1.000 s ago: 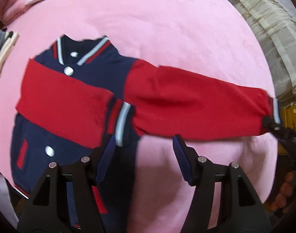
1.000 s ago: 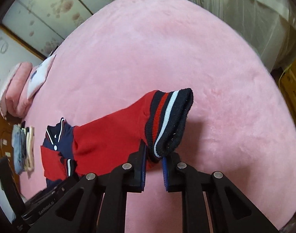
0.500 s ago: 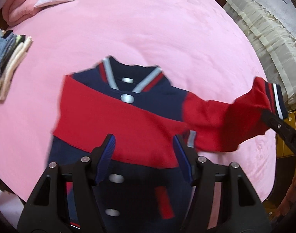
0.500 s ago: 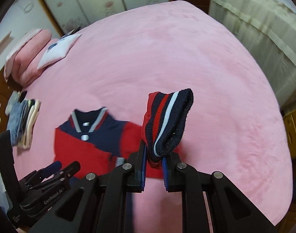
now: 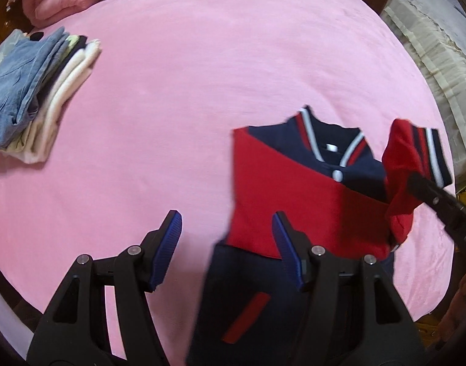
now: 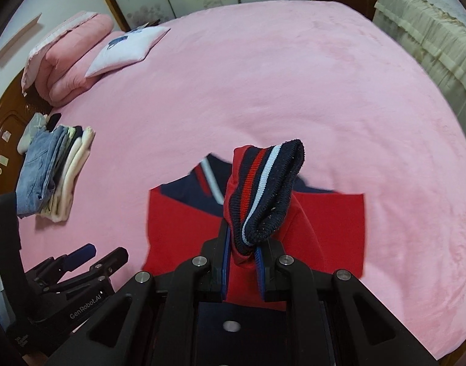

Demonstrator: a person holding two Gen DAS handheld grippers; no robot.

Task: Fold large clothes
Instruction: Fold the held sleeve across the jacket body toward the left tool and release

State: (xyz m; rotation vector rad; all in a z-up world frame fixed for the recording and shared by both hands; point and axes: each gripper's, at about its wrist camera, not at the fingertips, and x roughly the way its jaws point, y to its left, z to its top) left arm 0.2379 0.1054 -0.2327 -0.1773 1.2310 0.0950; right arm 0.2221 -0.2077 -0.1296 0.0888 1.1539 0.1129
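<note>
A navy and red varsity jacket (image 5: 294, 189) lies face up on the pink bed, one red sleeve folded across its chest. It also shows in the right wrist view (image 6: 184, 222). My right gripper (image 6: 242, 262) is shut on the striped cuff (image 6: 263, 192) of the other sleeve and holds it above the jacket's chest; that cuff also shows in the left wrist view (image 5: 428, 155). My left gripper (image 5: 226, 250) is open and empty, hovering over the jacket's left edge near the bed's front; it also shows in the right wrist view (image 6: 95, 259).
A stack of folded clothes (image 5: 34, 91) with jeans on top lies at the bed's left edge, also in the right wrist view (image 6: 52, 170). A pink folded quilt (image 6: 68, 61) and a white pillow (image 6: 126, 48) lie at the far left. A cream covered piece of furniture (image 6: 431, 39) stands to the right.
My right gripper has carried the cuff leftward over the jacket's chest, doubling the sleeve over. My left gripper has shifted left, off the jacket's middle, and stays open.
</note>
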